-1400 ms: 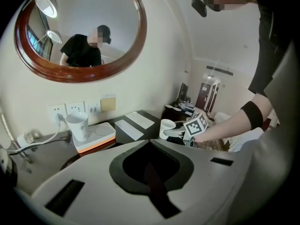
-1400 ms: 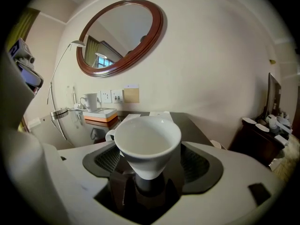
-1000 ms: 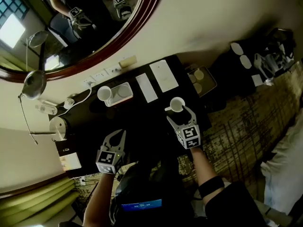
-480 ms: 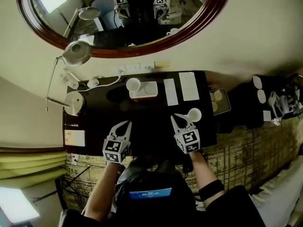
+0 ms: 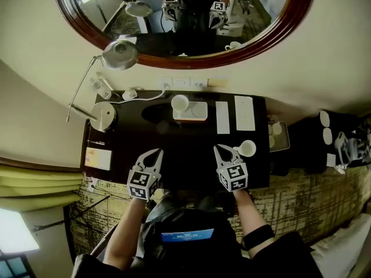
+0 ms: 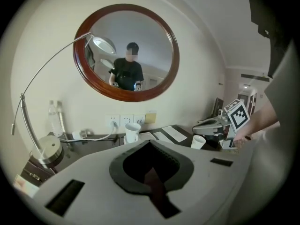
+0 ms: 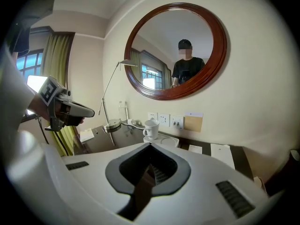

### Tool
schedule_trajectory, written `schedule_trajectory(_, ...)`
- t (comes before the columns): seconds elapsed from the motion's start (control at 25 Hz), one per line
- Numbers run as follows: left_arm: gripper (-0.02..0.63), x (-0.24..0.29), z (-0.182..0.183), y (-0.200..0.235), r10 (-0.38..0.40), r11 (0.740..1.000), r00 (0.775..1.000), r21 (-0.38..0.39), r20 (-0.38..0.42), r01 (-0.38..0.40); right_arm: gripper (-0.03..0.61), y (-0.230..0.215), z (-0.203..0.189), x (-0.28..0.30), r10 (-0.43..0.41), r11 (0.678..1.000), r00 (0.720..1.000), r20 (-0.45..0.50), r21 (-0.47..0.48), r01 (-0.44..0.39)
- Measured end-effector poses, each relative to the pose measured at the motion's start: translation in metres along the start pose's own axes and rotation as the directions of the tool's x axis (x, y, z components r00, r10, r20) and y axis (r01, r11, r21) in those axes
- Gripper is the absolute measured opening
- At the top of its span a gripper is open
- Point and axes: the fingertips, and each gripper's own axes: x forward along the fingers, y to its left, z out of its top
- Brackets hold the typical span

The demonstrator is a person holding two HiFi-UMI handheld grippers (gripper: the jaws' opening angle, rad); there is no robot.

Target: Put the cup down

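Observation:
A white cup [image 5: 247,148] stands upright on the dark desk [image 5: 179,146], near its right end. My right gripper [image 5: 225,152] is open and empty, with its tips just left of the cup and apart from it. The left gripper view shows the same cup [image 6: 198,141] below the right gripper [image 6: 216,125]. My left gripper [image 5: 149,157] hangs open and empty over the desk's front left. A second white cup [image 5: 179,103] stands on a white tray [image 5: 199,112] at the back. The right gripper view shows only that second cup [image 7: 151,129]; the first is out of its sight.
A desk lamp [image 5: 119,54] arches over the left end, its round base [image 5: 104,116] on the desk. Two white cards [image 5: 234,114] lie right of the tray. A small tray [image 5: 277,135] sits past the desk's right edge. A round mirror [image 5: 185,16] hangs above.
The right gripper has let go of the cup, which now stands on the desk, and has drawn back towards me. The left gripper has stayed open.

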Motion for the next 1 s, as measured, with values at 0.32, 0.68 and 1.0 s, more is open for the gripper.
schedule_trajectory(0.32,0.0,0.002,-0.001,0.005,0.003,0.999,1.0,-0.034,-0.004,-0.003,0.012,0.0,-0.002,0.011,0.029,0.999,1.0,-0.001,0.035,-0.029)
schedule_trajectory(0.68,0.0,0.007,0.004,0.014,0.024,0.999,0.999,-0.03,-0.025,-0.025,0.078,-0.015,0.012,0.07,0.082,0.995,0.996,-0.033,-0.062,-0.084)
schedule_trajectory(1.0,0.0,0.033,0.013,0.016,0.026,0.999,0.999,-0.045,-0.033,-0.028,0.302,-0.038,0.018,0.146,0.158,0.979,0.982,-0.099,-0.114,-0.169)
